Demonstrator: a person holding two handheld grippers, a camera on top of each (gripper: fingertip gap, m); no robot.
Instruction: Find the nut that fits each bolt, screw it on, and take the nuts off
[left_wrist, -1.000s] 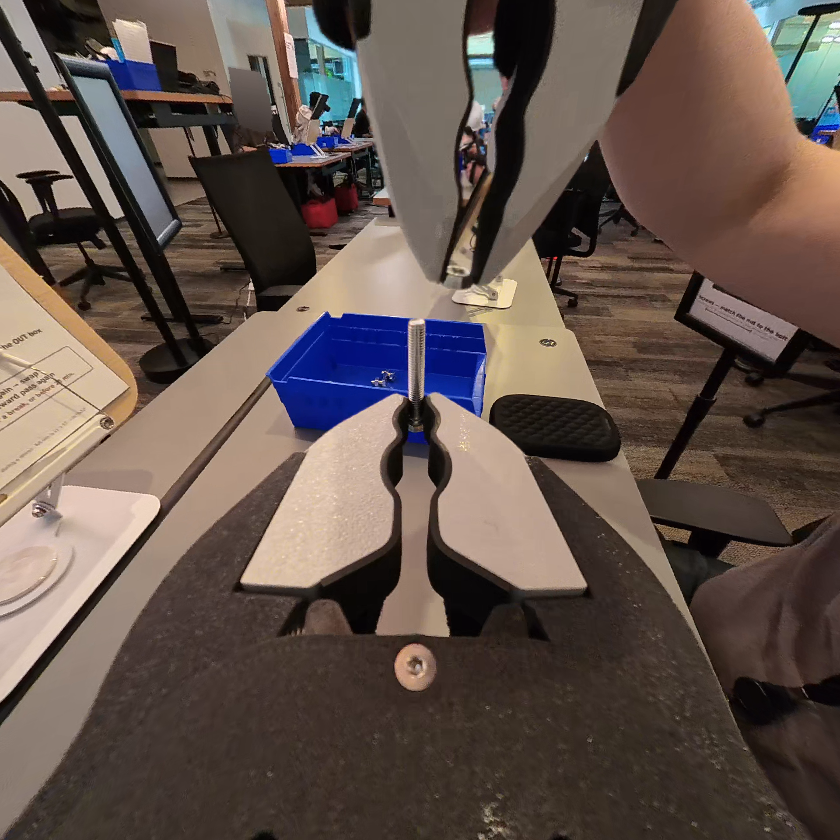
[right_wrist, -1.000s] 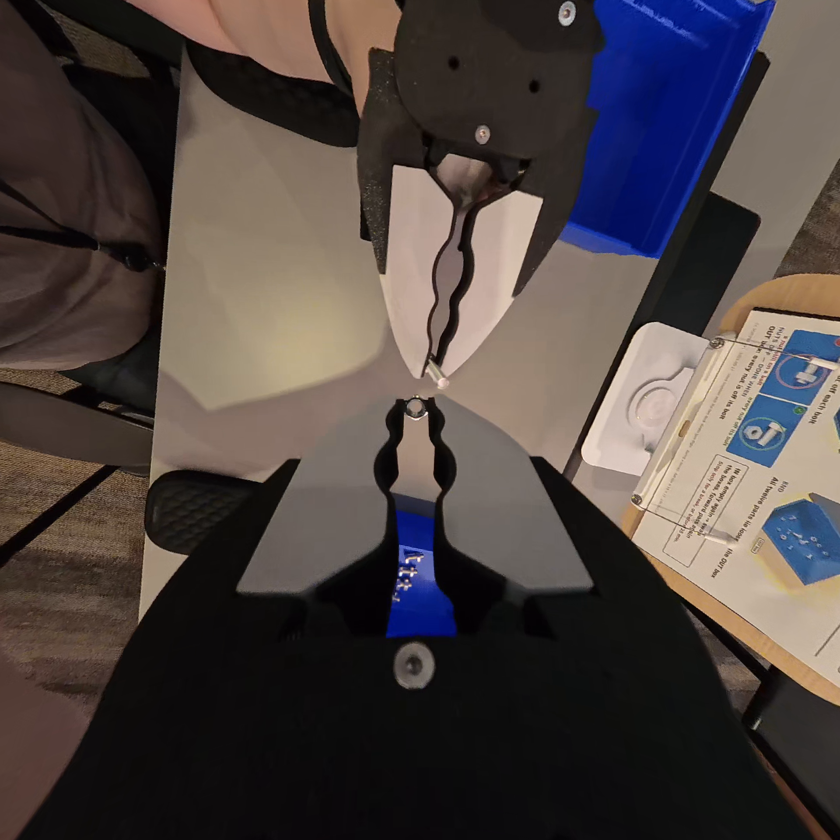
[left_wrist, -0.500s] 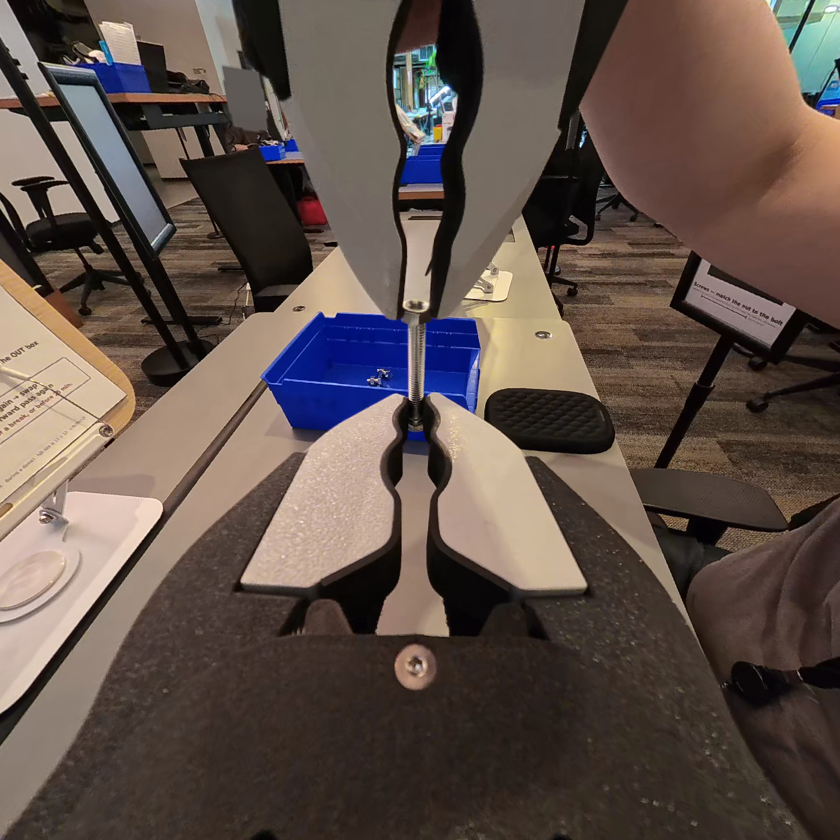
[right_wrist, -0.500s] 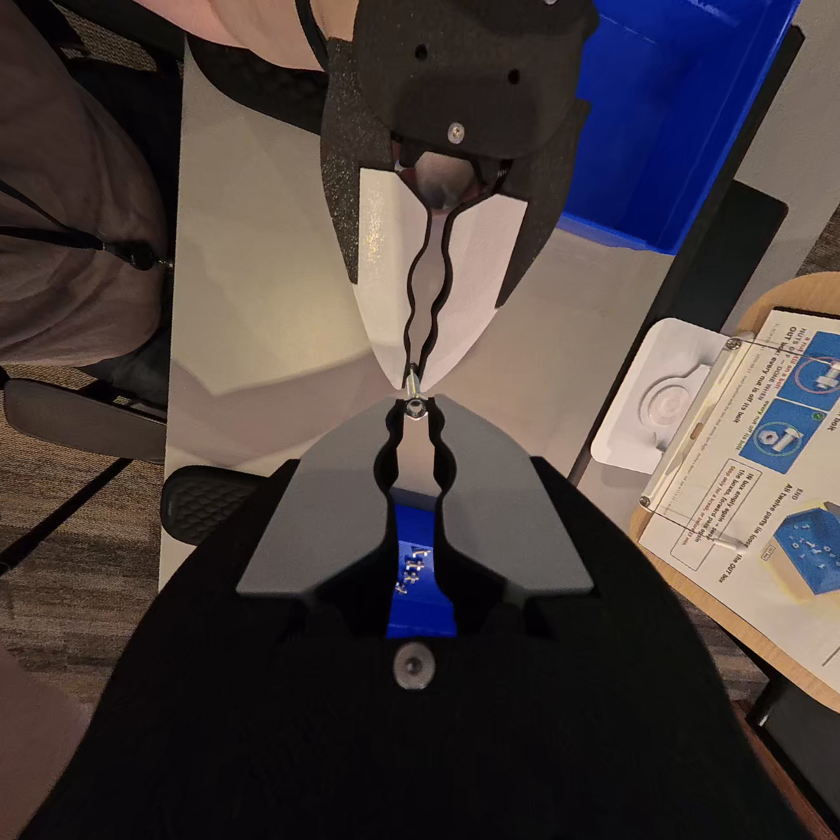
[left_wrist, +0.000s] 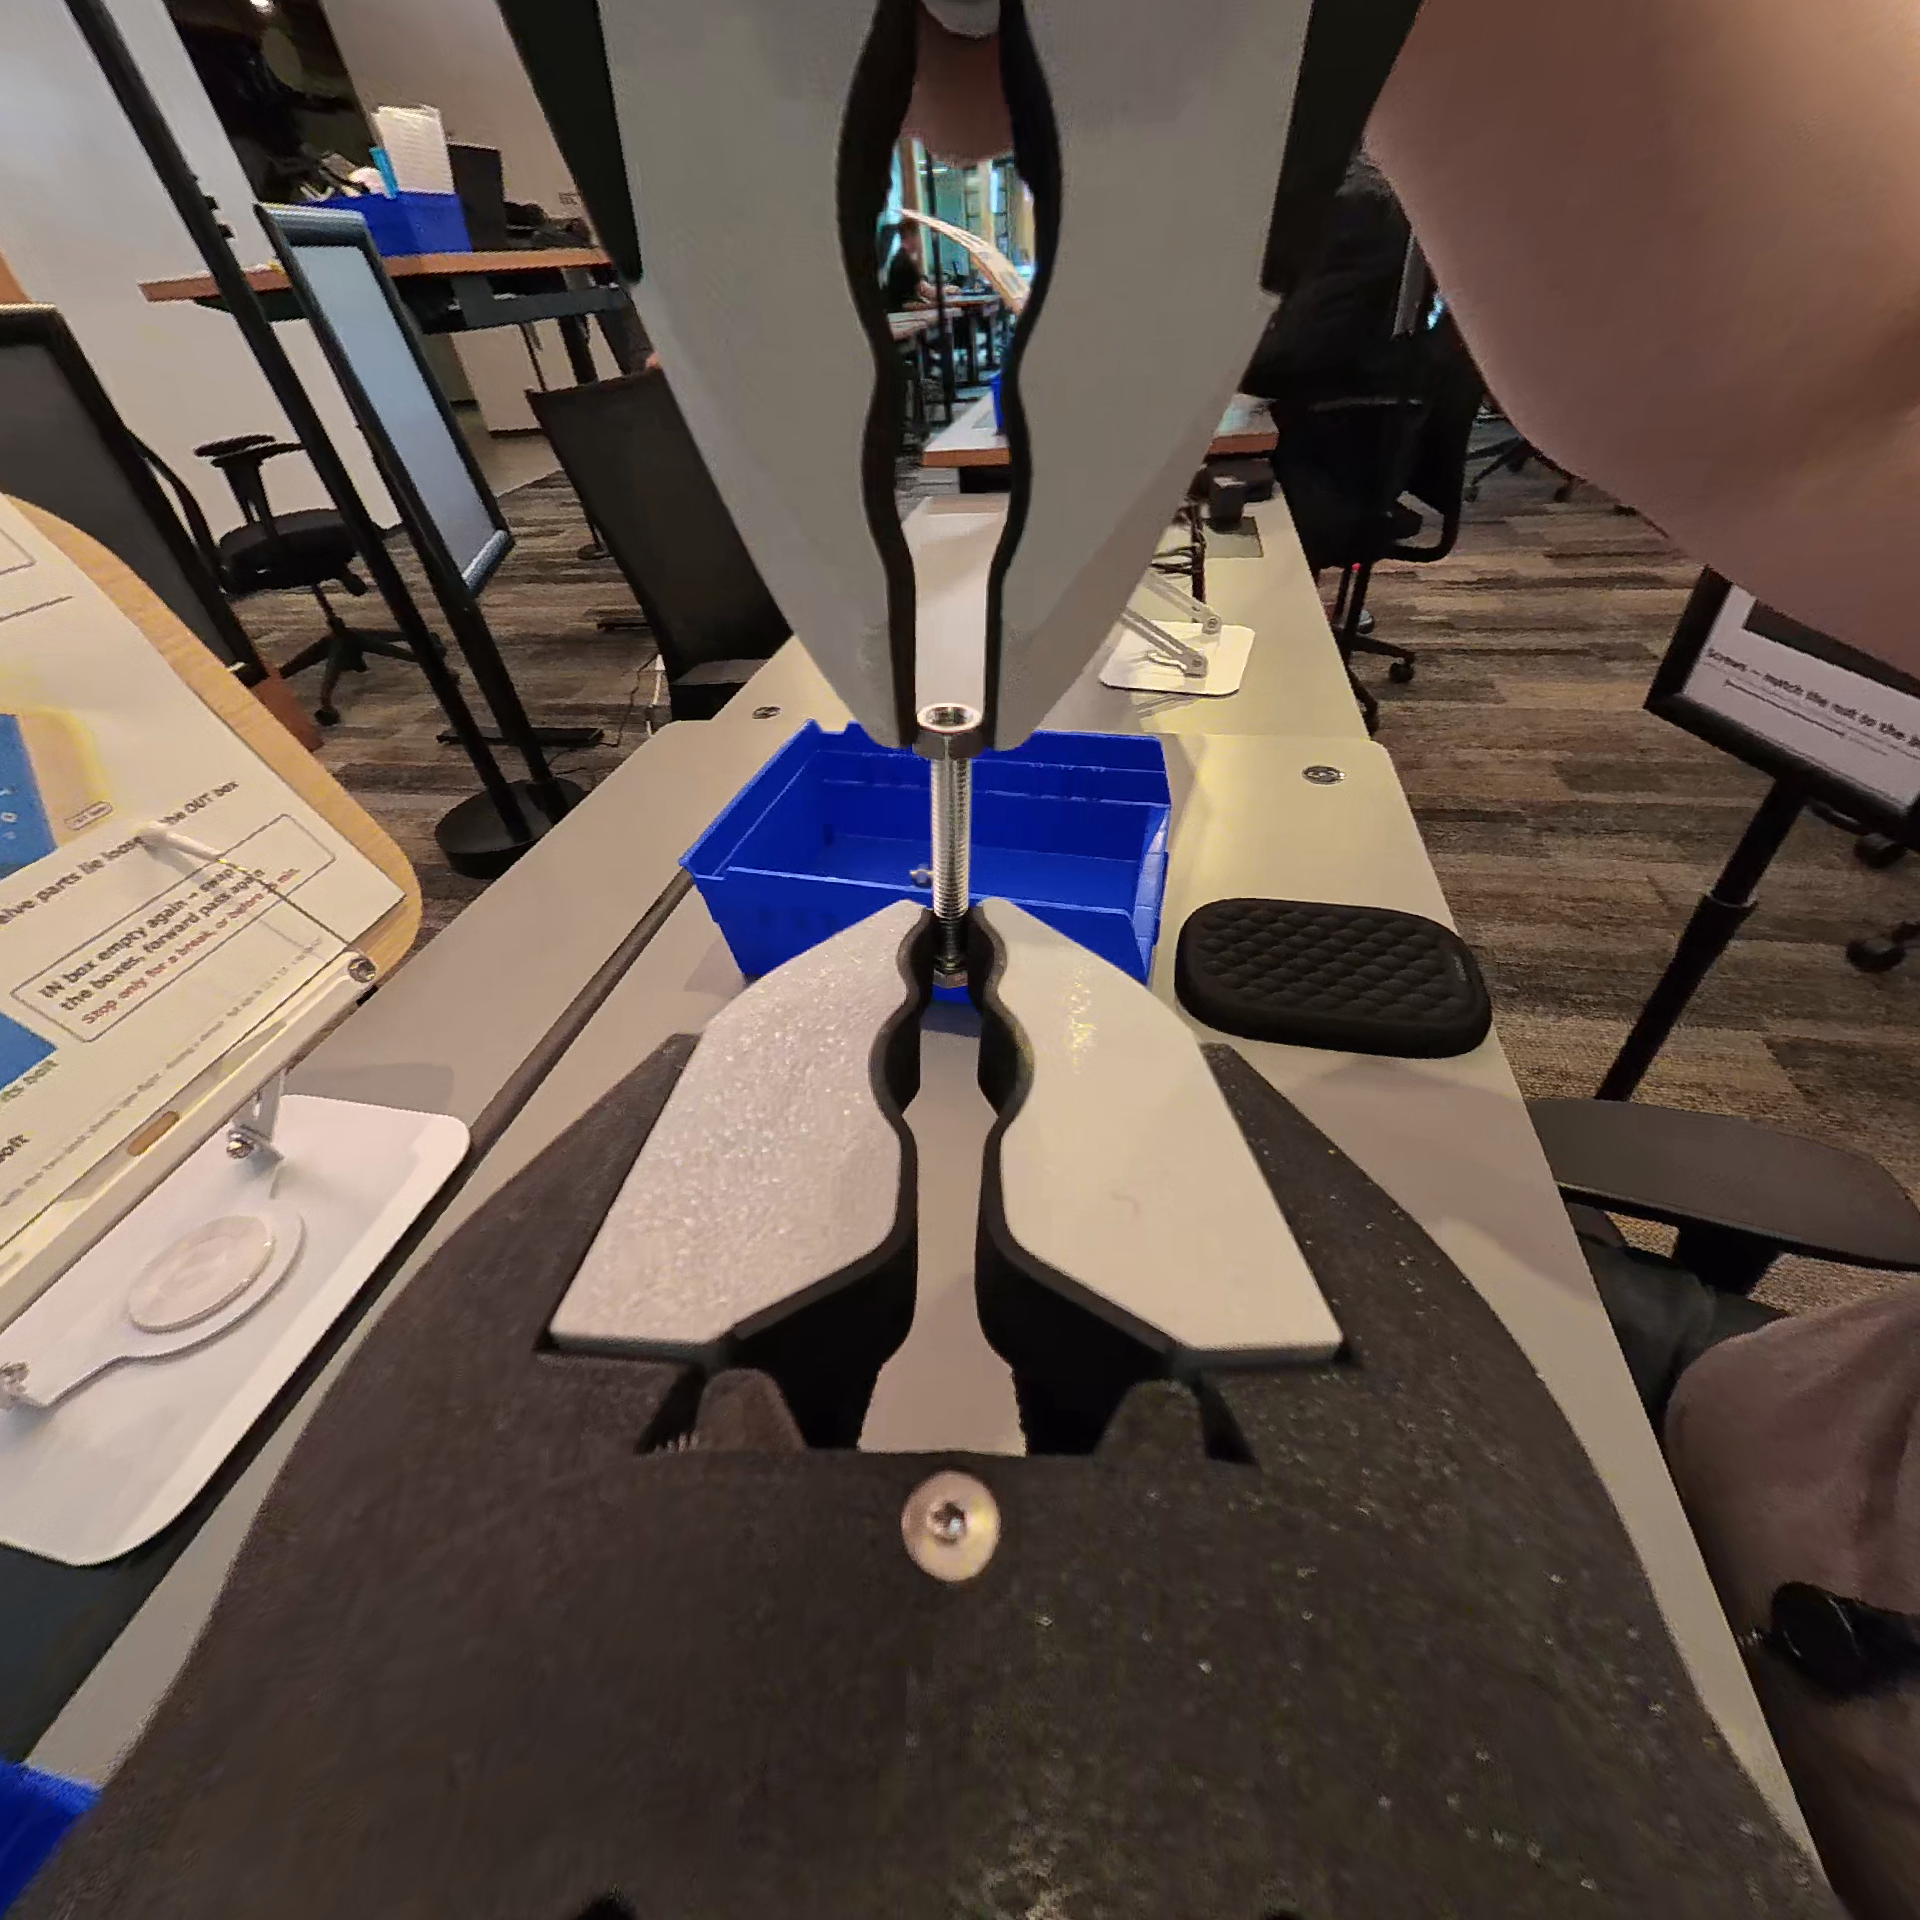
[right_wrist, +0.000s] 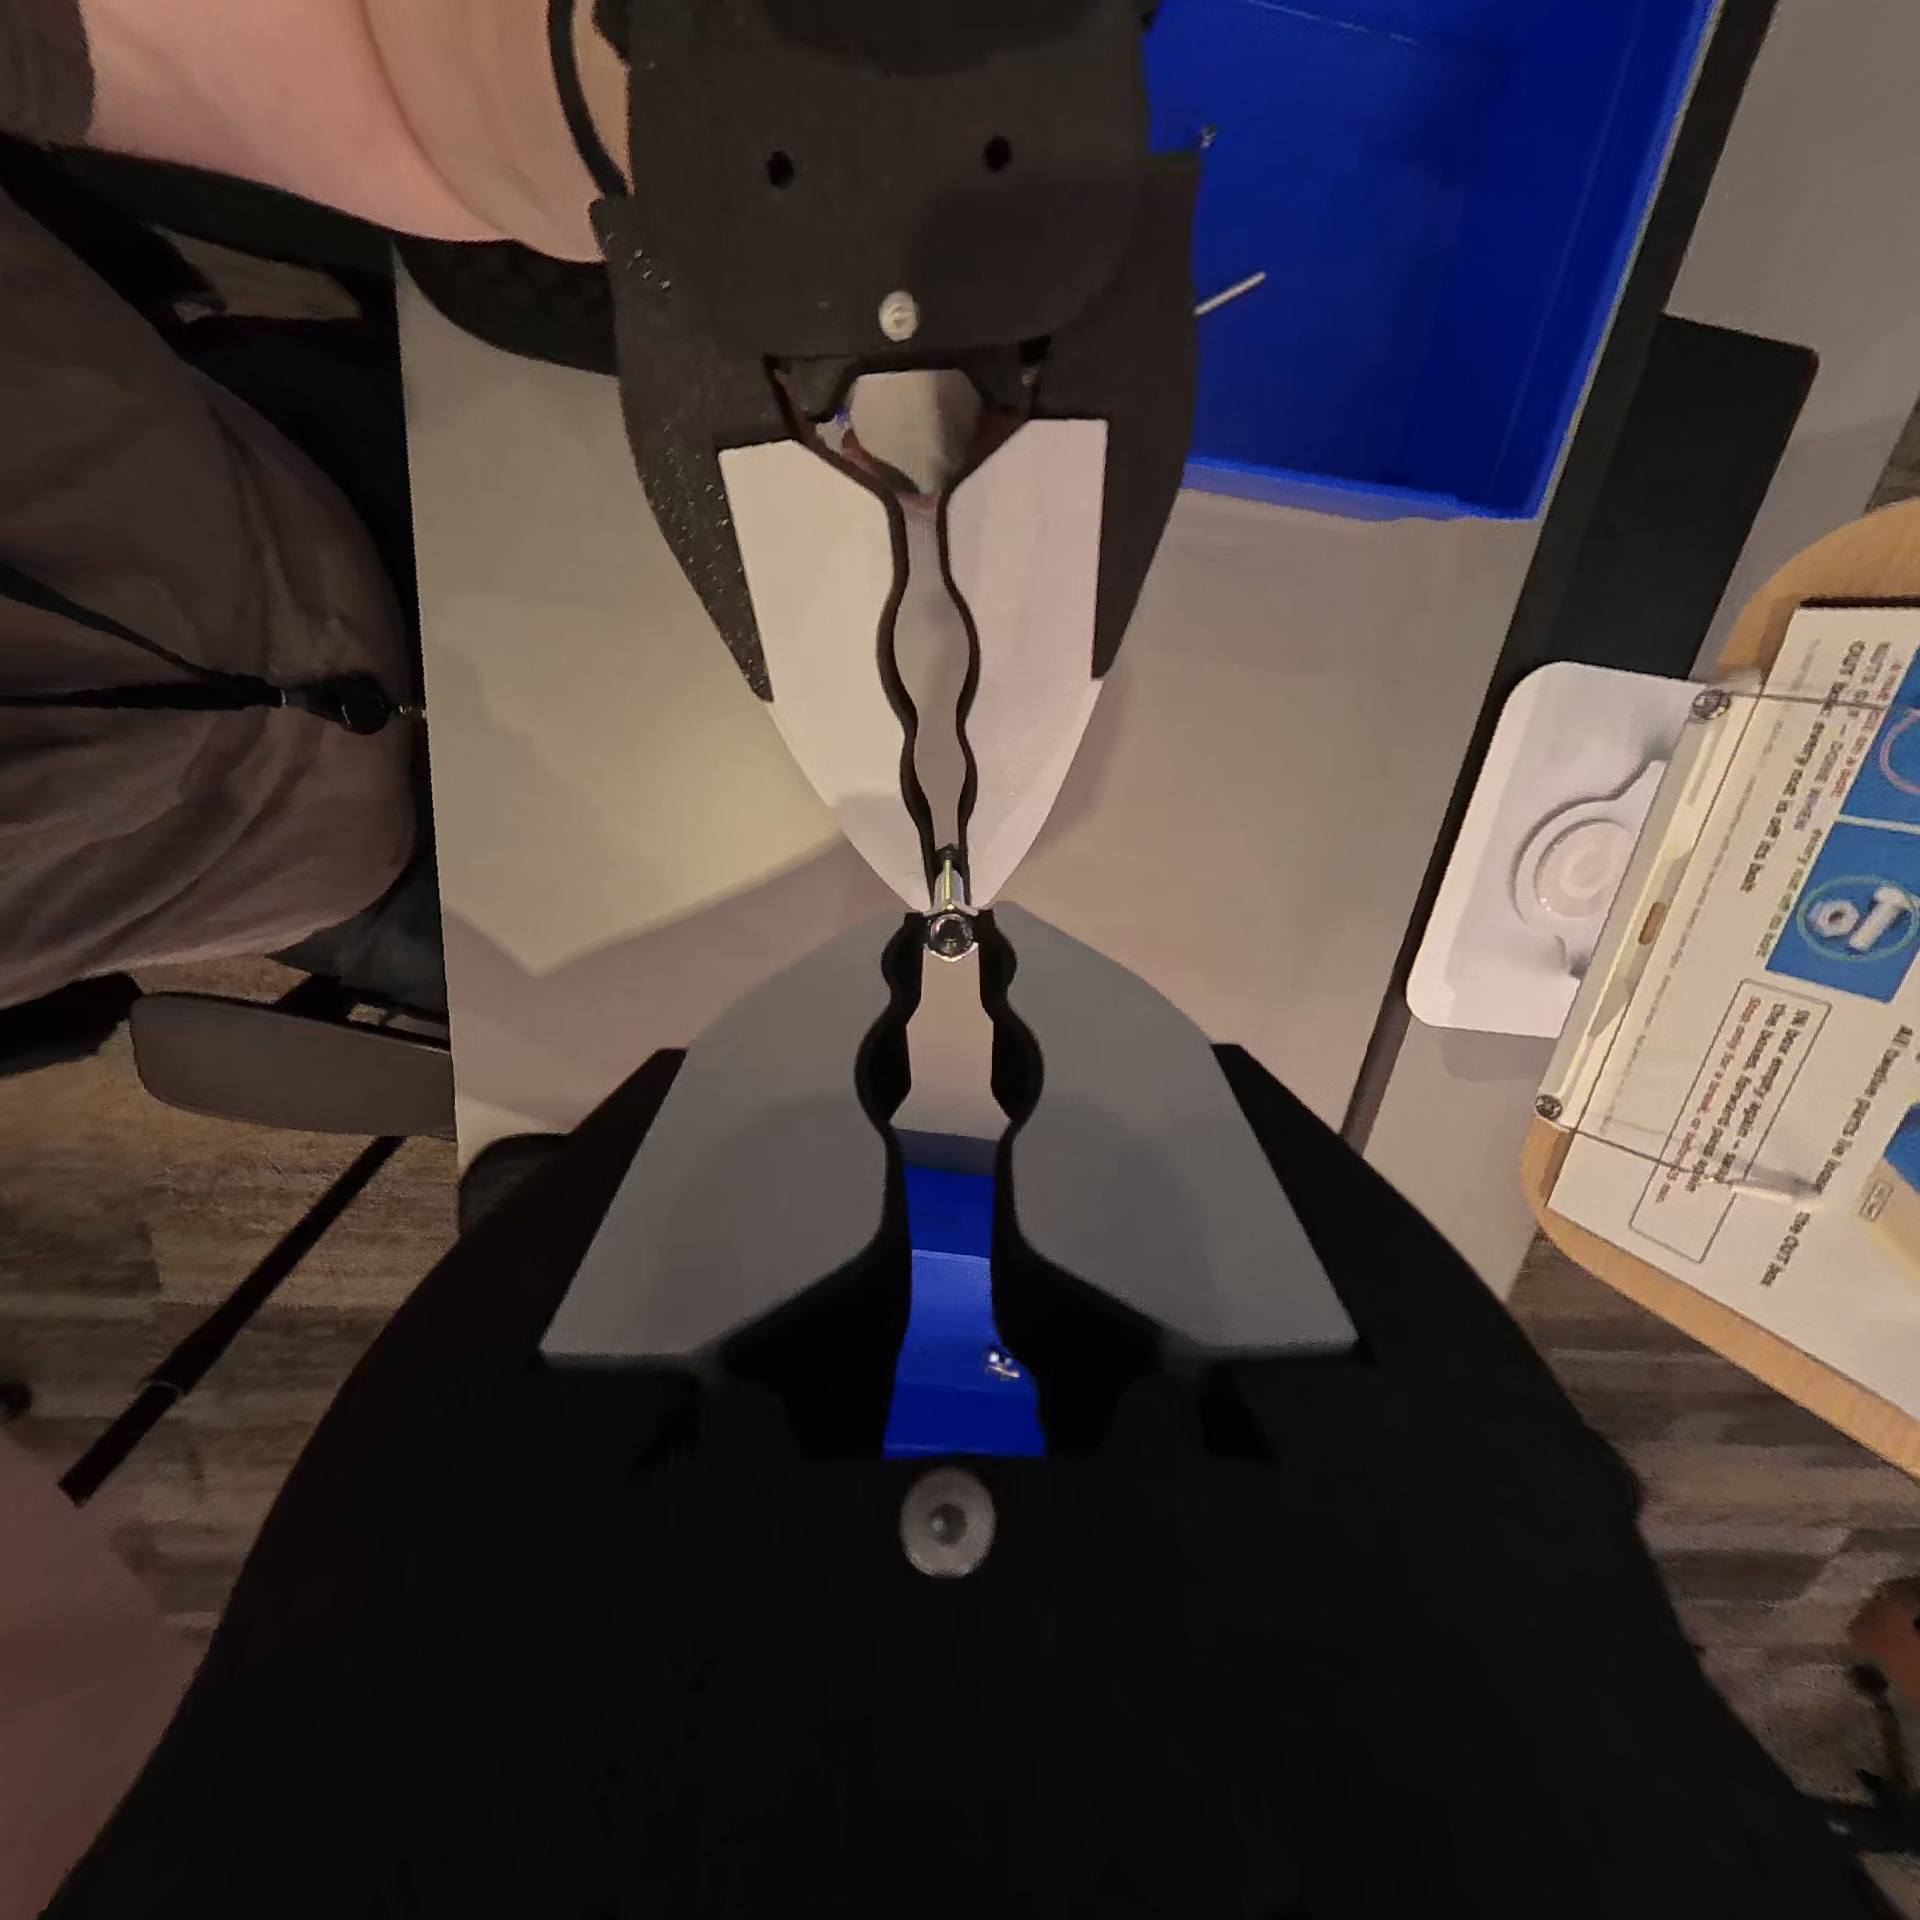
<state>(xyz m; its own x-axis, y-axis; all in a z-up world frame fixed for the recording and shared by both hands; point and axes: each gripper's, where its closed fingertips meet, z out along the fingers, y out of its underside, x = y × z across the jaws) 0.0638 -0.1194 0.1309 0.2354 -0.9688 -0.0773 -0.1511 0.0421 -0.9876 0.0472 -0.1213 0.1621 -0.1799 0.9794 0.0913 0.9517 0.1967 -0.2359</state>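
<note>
Left gripper (left_wrist: 948, 961): grey fingers clamped on the lower end of a long threaded silver steel bolt (left_wrist: 950, 831), which stands upright. In the left wrist view the bolt rises toward 12 o'clock, in front of a blue plastic bin (left_wrist: 1039, 821) on the grey table (left_wrist: 1340, 1081).

Right gripper (left_wrist: 948, 727): enters from 12 o'clock, pointing down, fingers clenched on a small silver hex nut (left_wrist: 948, 731). The nut sits on the top end of the bolt; thread engagement cannot be judged. In the right wrist view the nut (right_wrist: 950, 933) appears end-on between the right gripper (right_wrist: 950, 940) tips, with the left gripper (right_wrist: 948, 868) opposite at 12 o'clock and the bolt (right_wrist: 948, 885) shaft foreshortened.

A black quilted pad (left_wrist: 1333, 975) lies at 3 o'clock of the bin, just beside it. An instruction sheet on a wooden board (left_wrist: 156, 883) stands at 9 o'clock. A second blue bin (right_wrist: 1434, 249) lies at 1 o'clock in the right wrist view. A few small metal parts (right_wrist: 1000, 1363) lie inside the near bin.
</note>
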